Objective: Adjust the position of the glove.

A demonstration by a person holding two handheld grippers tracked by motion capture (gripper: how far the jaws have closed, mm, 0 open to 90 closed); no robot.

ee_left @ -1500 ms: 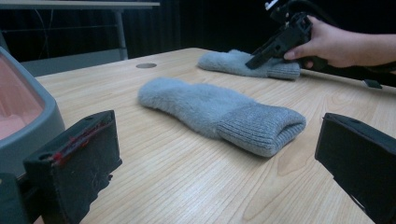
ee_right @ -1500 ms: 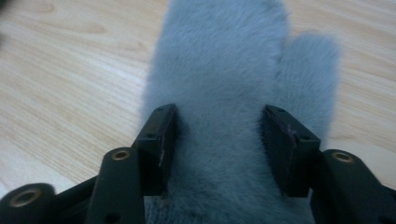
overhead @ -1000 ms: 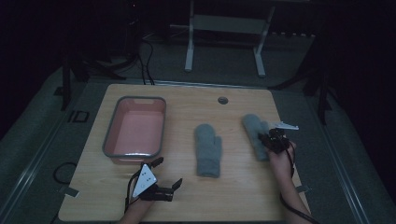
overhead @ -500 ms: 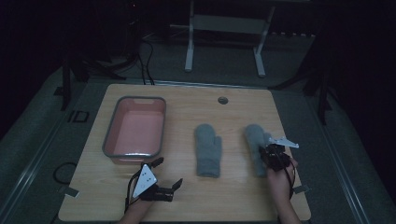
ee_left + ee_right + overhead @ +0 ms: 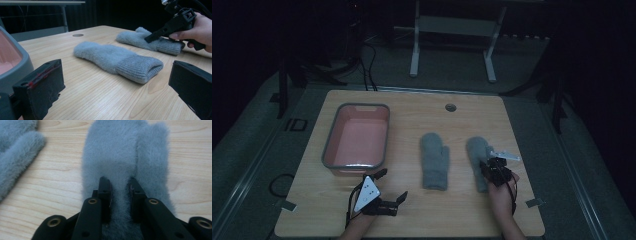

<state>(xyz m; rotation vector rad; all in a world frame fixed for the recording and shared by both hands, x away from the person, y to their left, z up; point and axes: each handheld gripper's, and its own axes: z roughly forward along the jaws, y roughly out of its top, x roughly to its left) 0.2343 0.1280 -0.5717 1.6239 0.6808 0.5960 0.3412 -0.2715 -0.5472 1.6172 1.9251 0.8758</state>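
Two fluffy grey mittens lie on the wooden table. The left mitten lies flat near the middle, cuff toward me. My right gripper is shut on the right mitten, with a ridge of its fur pinched between the jaws near the cuff end. From the left gripper view, the right mitten and the right gripper show farther off, held in a hand. My left gripper stands open near the front edge, with nothing between its jaws, pointing toward the left mitten's cuff.
A pink tub with a grey rim sits at the table's left, just beyond my left gripper. A round cable hole is at the table's far middle. A metal stand stands behind the table.
My right gripper has pulled back toward the front edge with the right mitten in it, dragging the mitten nearer and slightly left. The left gripper has not moved.
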